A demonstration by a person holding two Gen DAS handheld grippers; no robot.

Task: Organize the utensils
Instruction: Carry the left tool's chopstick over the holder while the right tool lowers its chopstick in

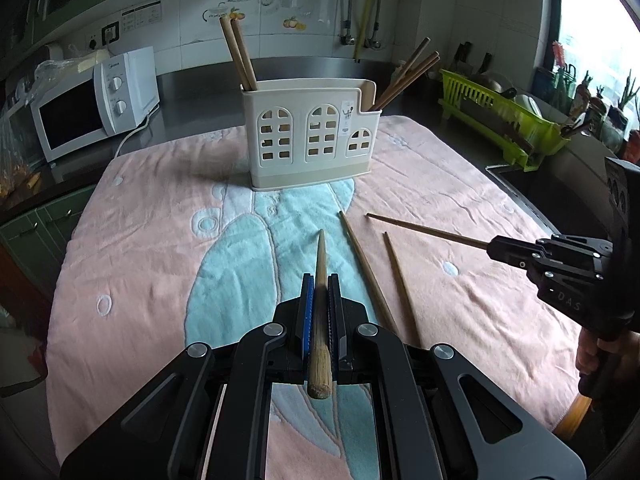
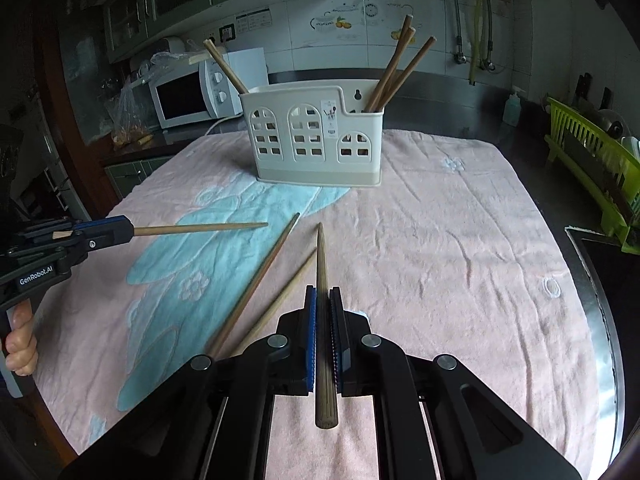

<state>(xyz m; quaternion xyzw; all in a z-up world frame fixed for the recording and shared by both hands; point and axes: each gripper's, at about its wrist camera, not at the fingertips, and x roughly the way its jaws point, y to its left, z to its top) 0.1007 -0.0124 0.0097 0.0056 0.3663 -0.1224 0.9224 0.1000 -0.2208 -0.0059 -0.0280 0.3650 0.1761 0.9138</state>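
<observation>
A cream utensil holder (image 1: 310,140) (image 2: 318,140) stands on the pink towel, with chopsticks upright in its left and right compartments. My left gripper (image 1: 321,284) is shut on a wooden chopstick (image 1: 320,264) that points toward the holder; it also shows in the right wrist view (image 2: 124,230), holding its chopstick (image 2: 200,229). My right gripper (image 2: 323,296) is shut on another chopstick (image 2: 321,264); in the left wrist view the right gripper (image 1: 494,246) holds that chopstick (image 1: 428,230). Two loose chopsticks (image 1: 368,272) (image 2: 256,284) lie on the towel between the grippers.
The pink and blue towel (image 1: 160,240) (image 2: 440,240) covers the counter. A white microwave (image 1: 92,104) (image 2: 188,94) stands at the back left. A green dish rack (image 1: 508,120) (image 2: 592,168) and a sink edge (image 2: 600,300) are on the right.
</observation>
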